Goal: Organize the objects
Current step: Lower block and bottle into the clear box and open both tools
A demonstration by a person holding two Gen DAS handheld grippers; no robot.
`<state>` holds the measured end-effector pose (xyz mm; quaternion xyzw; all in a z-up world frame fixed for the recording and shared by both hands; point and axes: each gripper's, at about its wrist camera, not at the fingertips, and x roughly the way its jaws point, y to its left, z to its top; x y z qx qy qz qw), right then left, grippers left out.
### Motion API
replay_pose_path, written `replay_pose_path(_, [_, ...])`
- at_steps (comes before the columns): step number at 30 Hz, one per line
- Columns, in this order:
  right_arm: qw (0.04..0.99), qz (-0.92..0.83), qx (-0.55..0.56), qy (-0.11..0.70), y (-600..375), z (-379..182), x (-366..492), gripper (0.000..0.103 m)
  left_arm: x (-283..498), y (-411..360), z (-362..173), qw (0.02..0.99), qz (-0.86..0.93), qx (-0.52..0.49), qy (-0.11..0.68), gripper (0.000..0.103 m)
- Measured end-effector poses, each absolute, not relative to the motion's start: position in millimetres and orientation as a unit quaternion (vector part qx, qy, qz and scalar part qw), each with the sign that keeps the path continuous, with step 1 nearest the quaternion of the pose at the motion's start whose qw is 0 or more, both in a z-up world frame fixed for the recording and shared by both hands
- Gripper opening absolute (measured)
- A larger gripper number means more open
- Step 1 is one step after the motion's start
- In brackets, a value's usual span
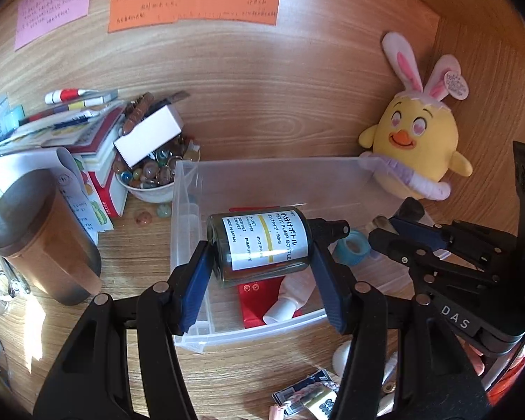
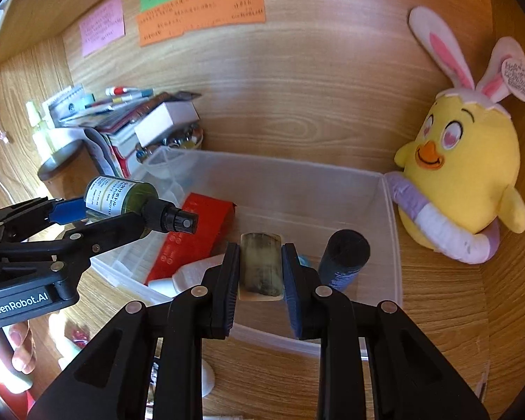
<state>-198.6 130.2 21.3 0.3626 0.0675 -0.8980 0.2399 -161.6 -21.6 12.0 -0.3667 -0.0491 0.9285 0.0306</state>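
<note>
Left gripper (image 1: 260, 262) clamps dark green white-labelled pump bottle (image 1: 262, 245); right gripper (image 2: 260, 273) clamps translucent olive block (image 2: 261, 267) above clear bin (image 2: 392, 231).

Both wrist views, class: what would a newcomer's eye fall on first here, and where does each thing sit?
The yellow chick plush with pink rabbit ears leans in the wooden corner, right of the clear plastic bin. Over the bin, the left gripper grips a dark green pump bottle sideways, while the right gripper clamps a small murky greenish block. Coloured paper notes are stuck on the back panel.
</note>
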Motion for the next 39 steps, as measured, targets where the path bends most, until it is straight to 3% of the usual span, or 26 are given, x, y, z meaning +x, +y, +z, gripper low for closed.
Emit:
replay_pose_path(19, [0.228, -0.890, 0.386, 0.086, 118.2, 3.6, -210.5, 0.022, -167.4, -13.4, 2.4, 0.036, 0.923, -0.383, -0.026, 0.057])
replay_pose_path(22, [0.228, -0.890, 0.387, 0.086, 118.3, 4.7, -209.4, 0.024, -163.9, -14.3, 3.8, 0.036, 0.923, -0.382, -0.028, 0.061])
replay_pose_path(24, [0.229, -0.890, 0.385, 0.087, 118.3, 5.5, -207.4, 0.031, -160.8, -15.8, 5.2, 0.034, 0.924, -0.379, -0.030, 0.067])
replay_pose_path(29, [0.234, -0.895, 0.369, 0.093, 118.5, 14.1, -195.9, 0.038, -152.4, -22.4, 9.9, 0.033, 0.925, -0.375, -0.041, 0.069])
replay_pose_path(39, [0.247, -0.904, 0.337, 0.087, 140.7, 37.6, -163.9, 0.060, -115.6, -36.7, 30.3, 0.018, 0.937, -0.343, -0.055, 0.094])
